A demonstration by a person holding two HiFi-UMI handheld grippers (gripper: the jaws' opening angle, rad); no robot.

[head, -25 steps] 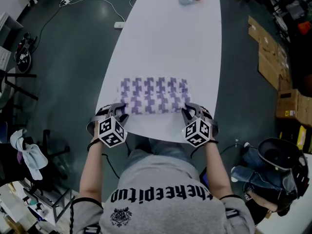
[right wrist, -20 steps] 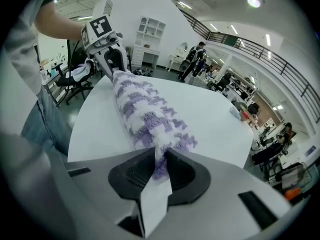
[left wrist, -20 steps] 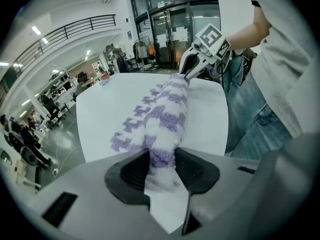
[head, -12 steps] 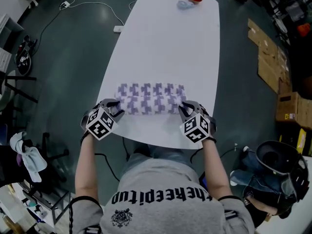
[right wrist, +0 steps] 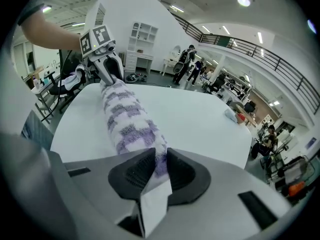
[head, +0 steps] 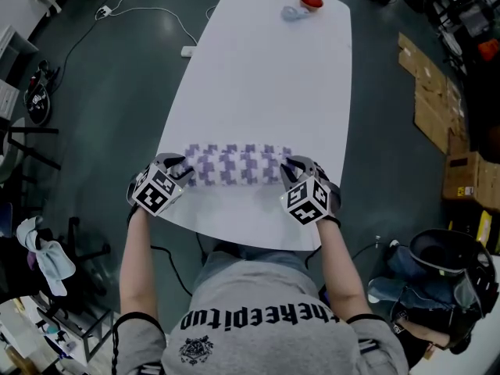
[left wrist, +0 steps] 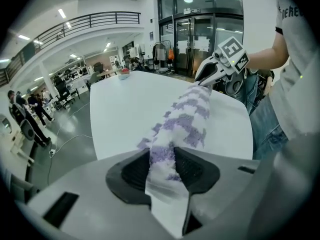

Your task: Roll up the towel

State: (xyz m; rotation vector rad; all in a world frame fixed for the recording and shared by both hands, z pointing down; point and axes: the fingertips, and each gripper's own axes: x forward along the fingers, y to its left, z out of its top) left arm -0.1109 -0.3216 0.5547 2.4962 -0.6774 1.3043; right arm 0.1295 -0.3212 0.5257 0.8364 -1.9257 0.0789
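Observation:
A white towel with purple checks [head: 234, 165] lies as a narrow roll across the near end of the white table [head: 266, 76]. My left gripper [head: 178, 170] is shut on the roll's left end, and my right gripper [head: 291, 168] is shut on its right end. In the left gripper view the towel [left wrist: 177, 129] runs from between the pads out to the right gripper [left wrist: 212, 74]. The right gripper view shows the towel [right wrist: 127, 124] pinched between its pads and stretching to the left gripper [right wrist: 107, 66].
A red bowl [head: 312, 0] and a pale blue cloth [head: 292, 12] sit at the table's far end. The table's near edge [head: 234, 237] is just below the grippers. Cardboard boxes [head: 437, 92] stand on the floor to the right, cables [head: 141, 10] to the left.
Both grippers have carried the towel's near edge away from me over the rest of it. The flat patch has become a narrower roll. Both grips have held.

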